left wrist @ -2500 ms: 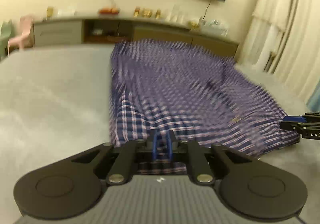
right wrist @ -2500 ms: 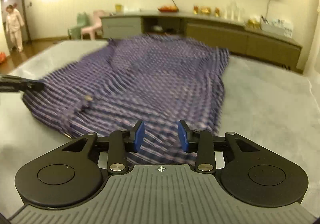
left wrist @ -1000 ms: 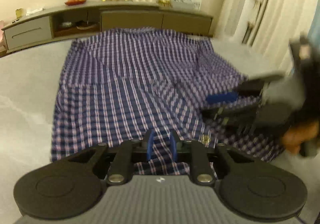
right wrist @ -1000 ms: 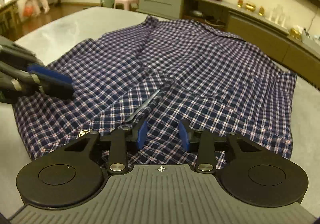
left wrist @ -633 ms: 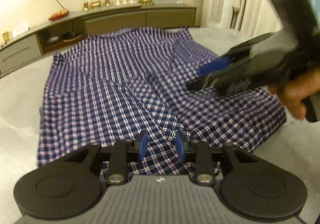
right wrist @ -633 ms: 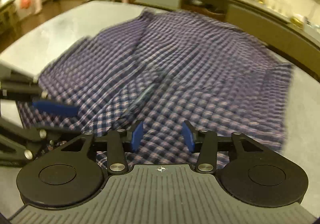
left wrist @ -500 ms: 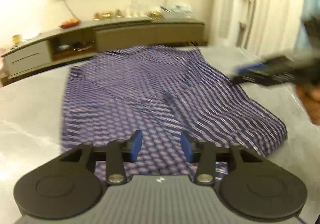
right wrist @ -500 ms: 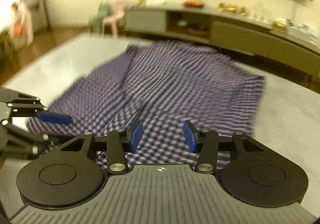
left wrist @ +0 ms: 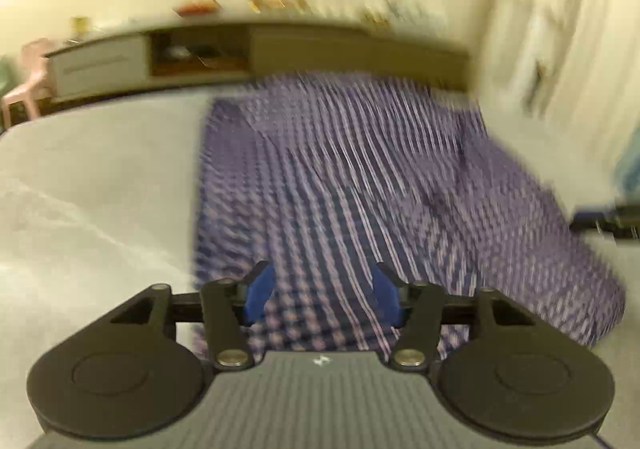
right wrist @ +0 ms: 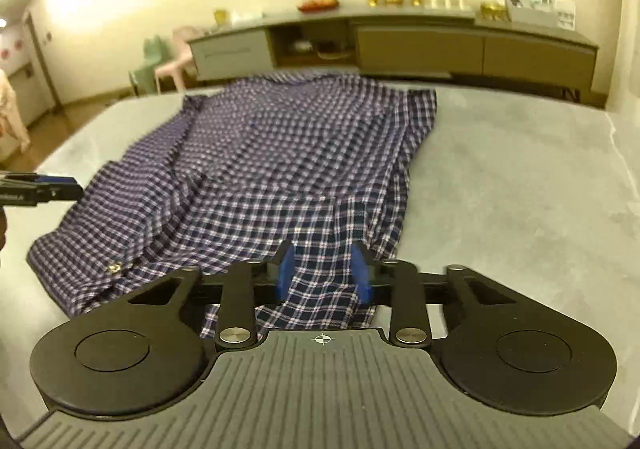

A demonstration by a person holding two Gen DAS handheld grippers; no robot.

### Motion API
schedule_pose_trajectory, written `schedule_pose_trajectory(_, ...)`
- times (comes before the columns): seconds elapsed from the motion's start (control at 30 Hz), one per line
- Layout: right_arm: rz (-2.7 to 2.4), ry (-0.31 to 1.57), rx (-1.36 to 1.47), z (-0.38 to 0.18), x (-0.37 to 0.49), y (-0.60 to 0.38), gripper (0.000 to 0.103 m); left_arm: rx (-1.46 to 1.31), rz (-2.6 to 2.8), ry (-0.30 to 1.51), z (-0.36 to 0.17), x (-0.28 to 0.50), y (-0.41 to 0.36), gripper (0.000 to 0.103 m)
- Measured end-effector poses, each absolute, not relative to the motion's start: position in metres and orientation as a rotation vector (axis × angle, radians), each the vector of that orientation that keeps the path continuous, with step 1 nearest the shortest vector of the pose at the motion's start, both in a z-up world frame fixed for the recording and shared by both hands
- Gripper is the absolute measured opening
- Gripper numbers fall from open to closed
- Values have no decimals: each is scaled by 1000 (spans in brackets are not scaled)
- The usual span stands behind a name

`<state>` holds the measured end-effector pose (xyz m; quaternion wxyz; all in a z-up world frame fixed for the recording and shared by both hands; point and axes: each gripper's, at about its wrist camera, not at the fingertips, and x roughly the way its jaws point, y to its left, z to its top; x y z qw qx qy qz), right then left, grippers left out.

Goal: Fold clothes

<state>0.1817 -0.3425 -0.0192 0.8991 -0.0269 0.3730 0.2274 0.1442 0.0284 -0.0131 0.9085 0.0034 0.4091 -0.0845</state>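
Room: cream walls, long low sideboard (right wrist: 400,45) along the far wall, small bottles and a dish on top, dark framed picture above, pale curtains at the right edge of the left wrist view.
Chairs: pink and green plastic chairs (right wrist: 168,61) at the sideboard's left end.
Surface: grey mottled table (right wrist: 520,177), wide and bare to either side of the cloth.
Shirt: navy and white checked shirt (right wrist: 288,153) spread across the middle of the table, collar end toward the sideboard, hem end nearest the cameras, rumpled folds along its left half in the right wrist view; small brass button (right wrist: 115,267) near the lower left corner.
Right gripper (right wrist: 324,273): low over the near right hem, blue pads either side of a raised strip of checked cloth, jaws closing, gap visible between pads and cloth, nothing clamped.
Left gripper (left wrist: 322,295): above the near left hem, blue pads well apart with checked cloth beneath, jaws opening, nothing grasped; heavy blur across this view.
Cross views: tip of the left gripper at the left edge of the right wrist view, beside the shirt's side edge; tip of the right gripper at the right edge of the left wrist view, blurred.
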Motion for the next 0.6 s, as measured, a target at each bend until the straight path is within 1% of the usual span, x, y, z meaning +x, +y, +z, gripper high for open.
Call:
schedule_pose_trajectory(0.03, 447, 817, -80, -25, 188, -337, 27, 31, -192, 881, -18, 149, 23, 56)
schedule_pose_trajectory(0.07, 423, 853, -104, -28, 194, -335, 27, 28, -201, 878, -15, 149, 25, 56)
schedule_pose_trajectory(0.13, 416, 849, -77, -27, 202, -339, 28, 14, -221, 869, -8, 150, 29, 56)
schedule_pose_trajectory(0.17, 413, 822, -52, -21, 205, -343, 33, -23, -236, 843, 2, 151, 36, 57)
schedule_pose_trajectory(0.2, 412, 789, -36, -17, 215, -344, 36, -56, -247, 820, 11, 155, 44, 58)
schedule_pose_trajectory(0.23, 418, 766, -30, -13, 223, -344, 47, -82, -248, 802, 19, 163, 54, 62)
schedule_pose_trajectory(0.27, 425, 752, -24, -8, 237, -344, 55, -97, -239, 790, 24, 176, 65, 66)
schedule_pose_trajectory(0.3, 429, 751, -13, -6, 254, -345, 56, -99, -218, 785, 29, 193, 75, 69)
schedule_pose_trajectory(0.33, 426, 750, -4, -4, 272, -346, 56, -100, -195, 782, 32, 211, 85, 74)
schedule_pose_trajectory(0.37, 408, 752, 2, -4, 293, -350, 56, -93, -168, 789, 33, 234, 94, 77)
schedule_pose_trajectory(0.43, 382, 751, -9, -8, 339, -345, 56, -67, -127, 801, 33, 276, 110, 79)
schedule_pose_trajectory(0.5, 383, 744, -22, -12, 378, -329, 62, -24, -99, 812, 25, 318, 118, 85)
schedule_pose_trajectory(0.53, 389, 745, -28, -12, 397, -321, 68, -1, -86, 819, 18, 340, 121, 88)
schedule_pose_trajectory(0.57, 398, 751, -39, -14, 414, -313, 74, 15, -73, 830, 8, 360, 123, 88)
schedule_pose_trajectory(0.6, 402, 757, -54, -18, 432, -302, 76, 25, -69, 839, -1, 374, 124, 88)
